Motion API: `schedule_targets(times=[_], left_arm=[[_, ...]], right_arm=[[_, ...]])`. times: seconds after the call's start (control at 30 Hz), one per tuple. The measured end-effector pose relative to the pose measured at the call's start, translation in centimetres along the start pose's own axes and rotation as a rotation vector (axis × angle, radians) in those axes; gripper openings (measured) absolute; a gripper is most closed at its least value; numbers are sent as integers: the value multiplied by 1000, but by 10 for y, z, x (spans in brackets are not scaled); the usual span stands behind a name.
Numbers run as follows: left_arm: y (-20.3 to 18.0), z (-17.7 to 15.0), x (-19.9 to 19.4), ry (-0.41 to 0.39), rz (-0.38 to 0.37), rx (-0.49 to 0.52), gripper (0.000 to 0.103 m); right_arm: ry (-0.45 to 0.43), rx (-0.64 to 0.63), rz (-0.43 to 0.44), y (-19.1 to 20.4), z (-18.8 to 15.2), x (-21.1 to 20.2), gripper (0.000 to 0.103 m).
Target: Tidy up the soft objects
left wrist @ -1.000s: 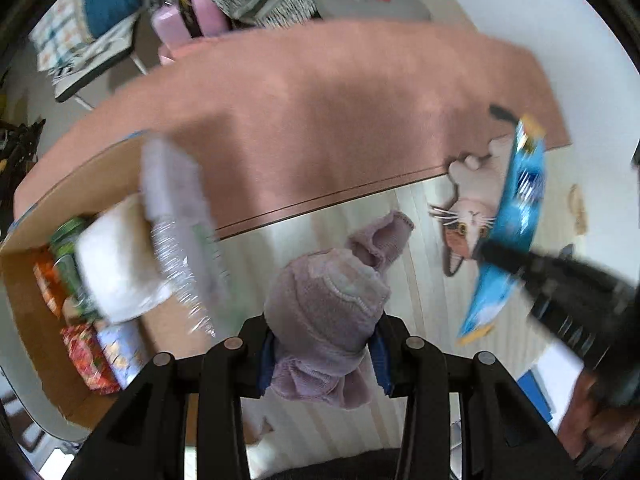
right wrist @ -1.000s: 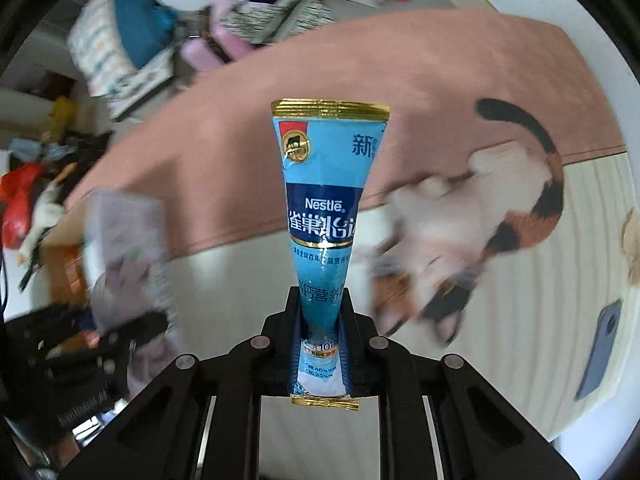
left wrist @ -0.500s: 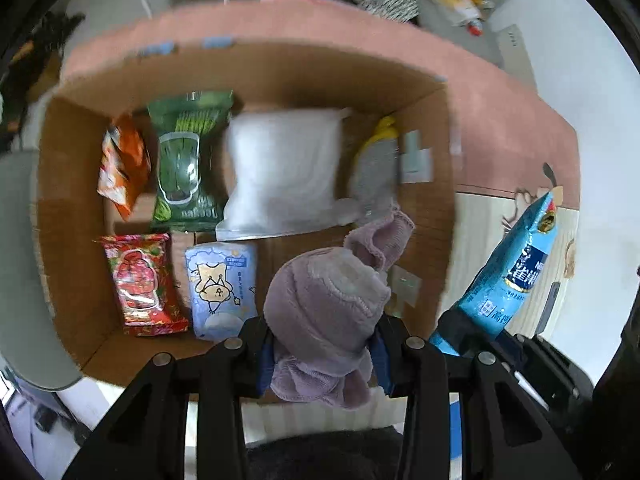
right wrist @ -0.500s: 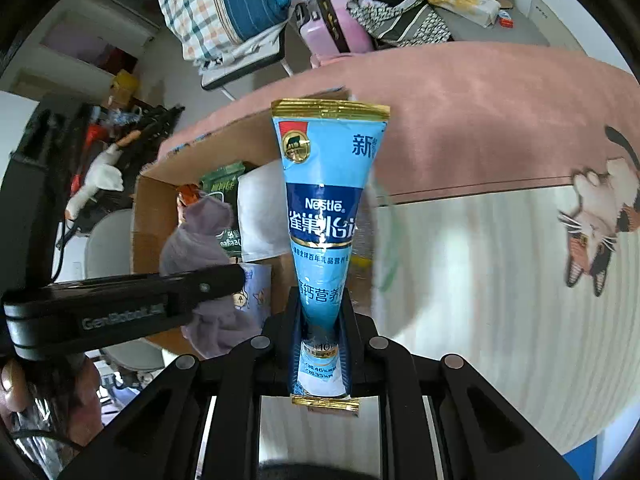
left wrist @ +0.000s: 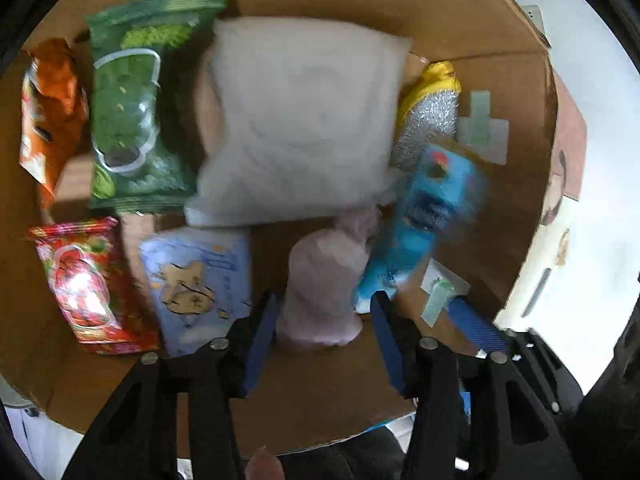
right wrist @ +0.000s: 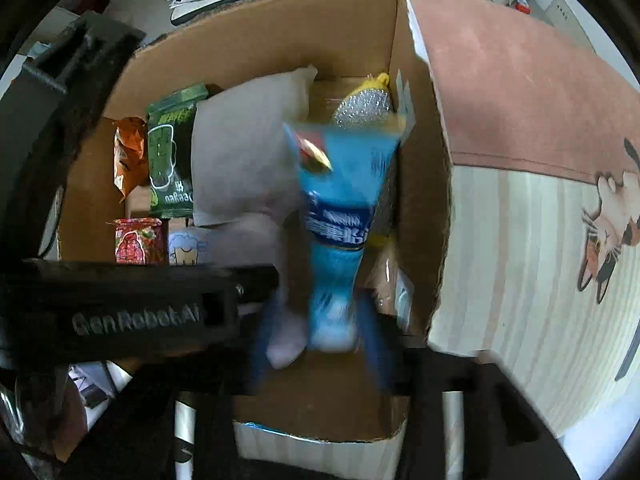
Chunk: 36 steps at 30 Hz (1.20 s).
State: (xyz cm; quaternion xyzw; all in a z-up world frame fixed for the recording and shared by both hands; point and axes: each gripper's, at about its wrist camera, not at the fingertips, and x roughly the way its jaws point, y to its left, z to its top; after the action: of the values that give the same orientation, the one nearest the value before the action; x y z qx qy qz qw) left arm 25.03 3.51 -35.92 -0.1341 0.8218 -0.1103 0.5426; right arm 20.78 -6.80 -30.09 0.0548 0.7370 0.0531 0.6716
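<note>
I look down into an open cardboard box (left wrist: 516, 184). My left gripper (left wrist: 324, 320) hangs over its floor with jaws opening. A mauve cloth bundle (left wrist: 324, 280) sits blurred between the blue pads, and neither pad presses on it. Beside it, a blue Nestle pouch (left wrist: 424, 216) is tipping, also blurred. In the right wrist view my right gripper (right wrist: 320, 344) is above the same box (right wrist: 420, 200), jaws opening. The pouch (right wrist: 344, 216) stands loose between its spread fingers. The left gripper's black body (right wrist: 120, 308) crosses that view at the left.
In the box lie a green snack bag (left wrist: 132, 104), an orange bag (left wrist: 48, 112), a red bag (left wrist: 88, 284), a pale blue pack (left wrist: 196, 284), a white pillow pack (left wrist: 304, 120) and a yellow-silver scrubber (left wrist: 432, 116). A pink rug (right wrist: 520, 92) and a cat mat (right wrist: 608, 232) lie to the right.
Both grippers came over the box and lower into it. Their jaws, earlier shut on the cloth and the pouch, have spread, and both items are loose and blurred.
</note>
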Motion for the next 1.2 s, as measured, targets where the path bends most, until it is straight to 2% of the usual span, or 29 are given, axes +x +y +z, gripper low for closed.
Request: schedule_targets(times=[0.17, 0.3, 0.4, 0.47, 0.63, 0.67, 0.7, 0.73, 0.83, 0.97, 1.07, 1.2], left_arm=[[4, -11, -16, -47, 51, 13, 47], [3, -30, -41, -124, 81, 31, 47], [1, -50, -67, -232, 155, 49, 47], [1, -66, -82, -311, 209, 47, 47], [14, -91, -110, -439, 284, 40, 49], [19, -96, -114, -460, 295, 38, 54], [22, -98, -116, -475, 302, 36, 75], [25, -101, -119, -494, 311, 33, 90], [35, -104, -121, -530, 328, 18, 92], [41, -102, -113, -530, 321, 8, 93], [41, -106, -116, -547, 338, 5, 93], [39, -117, -126, -588, 347, -4, 93]], right_arm=[[-10, 8, 1, -1, -6, -8, 60], [-35, 9, -13, -2, -11, -22, 67], [-54, 4, -29, -2, -17, -35, 68], [-71, 2, -41, -1, -20, -45, 75], [-114, -3, -62, 3, -30, -63, 79], [-125, -7, -68, 5, -32, -66, 81], [-130, -7, -69, 6, -33, -67, 85], [-135, -7, -69, 8, -34, -69, 89], [-152, -8, -59, 12, -36, -70, 103], [-171, -12, -87, 18, -38, -69, 103], [-191, -30, -122, 24, -39, -71, 103], [-204, -34, -126, 26, -41, -77, 103]])
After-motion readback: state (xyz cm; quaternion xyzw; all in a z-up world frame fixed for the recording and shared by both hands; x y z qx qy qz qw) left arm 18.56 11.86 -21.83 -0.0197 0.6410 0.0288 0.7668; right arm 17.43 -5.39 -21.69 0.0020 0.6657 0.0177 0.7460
